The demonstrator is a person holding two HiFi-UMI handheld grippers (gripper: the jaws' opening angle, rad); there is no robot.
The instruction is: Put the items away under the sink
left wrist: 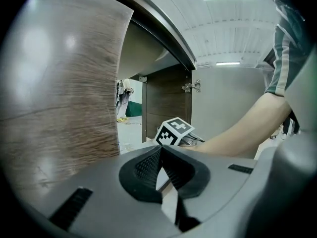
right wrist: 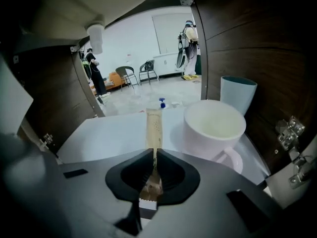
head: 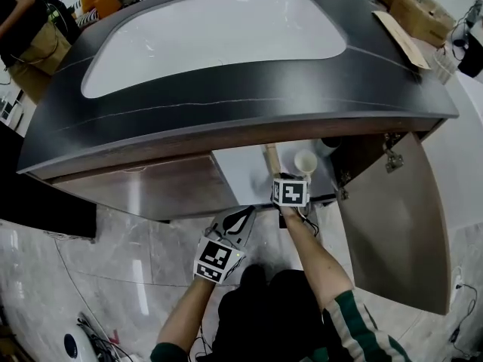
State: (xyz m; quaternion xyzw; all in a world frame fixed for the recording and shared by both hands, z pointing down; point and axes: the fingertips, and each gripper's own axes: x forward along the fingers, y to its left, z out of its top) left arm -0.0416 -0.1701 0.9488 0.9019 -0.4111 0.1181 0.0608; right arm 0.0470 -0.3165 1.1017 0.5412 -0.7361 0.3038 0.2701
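Sachet [right wrist: 153, 128] end inside right tongs [right wrist: 154, 152]

Staged kitchen unit in open lab or office hall, not home. Freestanding dark bench [head: 226, 115] with white sink [head: 215, 40]. Cabinet [right wrist: 237, 43] open at back onto bright room: chairs [right wrist: 128, 76], standing people [right wrist: 93, 66]. Cardboard boxes [head: 419, 13] alongside, cables [head: 96, 329] on pale marble floor [head: 113, 255].
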